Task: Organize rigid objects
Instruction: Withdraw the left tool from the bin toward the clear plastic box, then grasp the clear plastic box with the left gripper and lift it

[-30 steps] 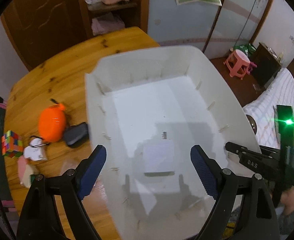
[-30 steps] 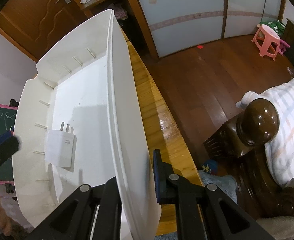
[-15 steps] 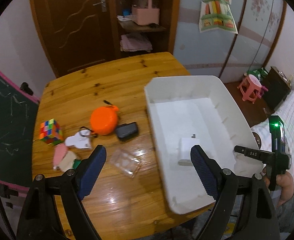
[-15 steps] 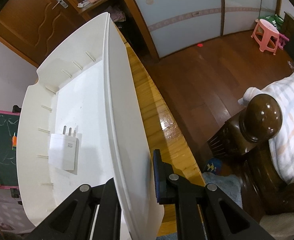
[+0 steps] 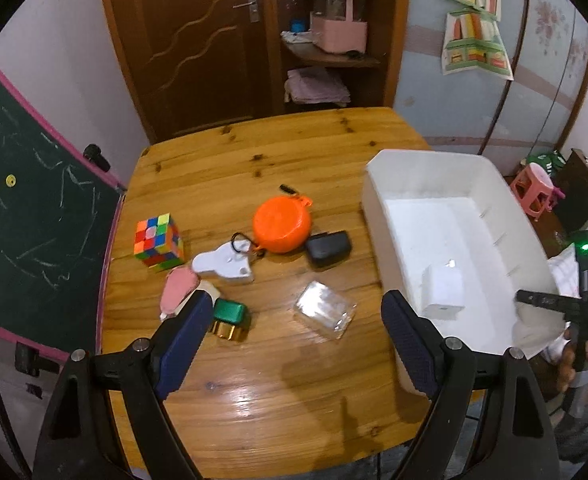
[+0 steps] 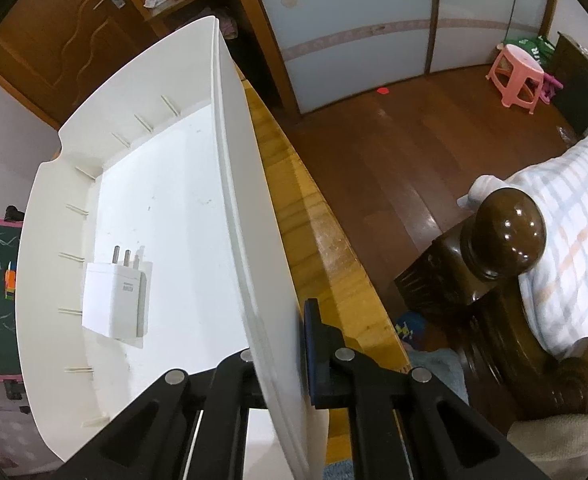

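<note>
I count one item done: the white charger (image 5: 442, 293) lies in the white bin (image 5: 377, 208). On the desk (image 5: 278, 392) the cube (image 5: 158, 247), orange case (image 5: 282, 230) and clear box (image 5: 325, 314) wait beyond my left tool (image 5: 294, 336), gaping, empty. Only the right-wrist view shows my right tool (image 6: 280, 360) clamped on the bin wall

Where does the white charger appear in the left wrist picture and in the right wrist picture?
Left wrist view: the white charger lies lower right, on the floor of the white bin, near its front end.
Right wrist view: it lies left of centre, prongs pointing up the picture.
Shared landmark: the pink stool on the floor.
</note>
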`<state>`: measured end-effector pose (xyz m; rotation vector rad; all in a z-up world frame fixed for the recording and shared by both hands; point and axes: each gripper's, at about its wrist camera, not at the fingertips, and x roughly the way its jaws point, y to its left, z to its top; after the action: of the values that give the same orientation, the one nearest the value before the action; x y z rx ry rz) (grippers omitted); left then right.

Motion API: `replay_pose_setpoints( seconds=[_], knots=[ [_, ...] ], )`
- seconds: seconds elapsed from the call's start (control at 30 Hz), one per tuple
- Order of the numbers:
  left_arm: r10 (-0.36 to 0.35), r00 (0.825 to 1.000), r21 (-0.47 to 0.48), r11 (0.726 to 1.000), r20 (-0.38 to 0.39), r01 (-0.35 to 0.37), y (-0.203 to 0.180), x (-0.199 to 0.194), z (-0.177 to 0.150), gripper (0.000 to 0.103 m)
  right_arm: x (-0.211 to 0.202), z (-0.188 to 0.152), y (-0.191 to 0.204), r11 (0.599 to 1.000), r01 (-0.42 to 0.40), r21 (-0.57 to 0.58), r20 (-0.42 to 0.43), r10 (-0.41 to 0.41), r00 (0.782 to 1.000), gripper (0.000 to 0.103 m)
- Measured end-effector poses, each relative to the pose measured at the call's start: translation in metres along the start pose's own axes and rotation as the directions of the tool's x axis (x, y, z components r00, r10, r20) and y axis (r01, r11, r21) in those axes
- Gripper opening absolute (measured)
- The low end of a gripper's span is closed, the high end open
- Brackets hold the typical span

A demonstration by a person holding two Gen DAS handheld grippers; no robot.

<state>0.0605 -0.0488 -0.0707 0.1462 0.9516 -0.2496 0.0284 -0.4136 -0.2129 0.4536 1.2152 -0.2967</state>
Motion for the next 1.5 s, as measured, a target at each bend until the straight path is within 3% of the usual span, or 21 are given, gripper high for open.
replay_pose_setpoints(
  seconds=[0.5,0.7,0.97,1.37,1.5],
  knots=[
    [0.010,0.998,0.013,1.000,-0.056,-0.009,0.003,0.048,-0.013,0.088,-0.003,-0.004,0.004,0.999,0.035,0.017,0.020,-0.036,0.999,0.009],
    [-0.012,0.992,0.084,0.996,-0.125,0.022,-0.002,0.083,-0.020,0.088,-0.004,-0.004,0.005,0.999,0.040,0.023,0.013,-0.041,0.999,0.009],
    [-0.008,0.978,0.242,0.968,-0.208,0.060,-0.026,0.128,-0.031,0.088,-0.004,-0.003,0.004,0.999,0.041,0.024,0.014,-0.041,0.999,0.009],
    [-0.095,0.942,0.183,0.970,-0.322,0.161,-0.025,0.168,-0.026,0.089,-0.005,-0.003,0.007,0.998,0.056,0.005,0.014,-0.056,0.998,0.009],
    [-0.101,0.945,0.180,0.970,-0.311,0.163,-0.023,0.170,-0.025,0.089,-0.005,-0.003,0.008,0.998,0.059,0.000,0.016,-0.059,0.998,0.009]
  ],
)
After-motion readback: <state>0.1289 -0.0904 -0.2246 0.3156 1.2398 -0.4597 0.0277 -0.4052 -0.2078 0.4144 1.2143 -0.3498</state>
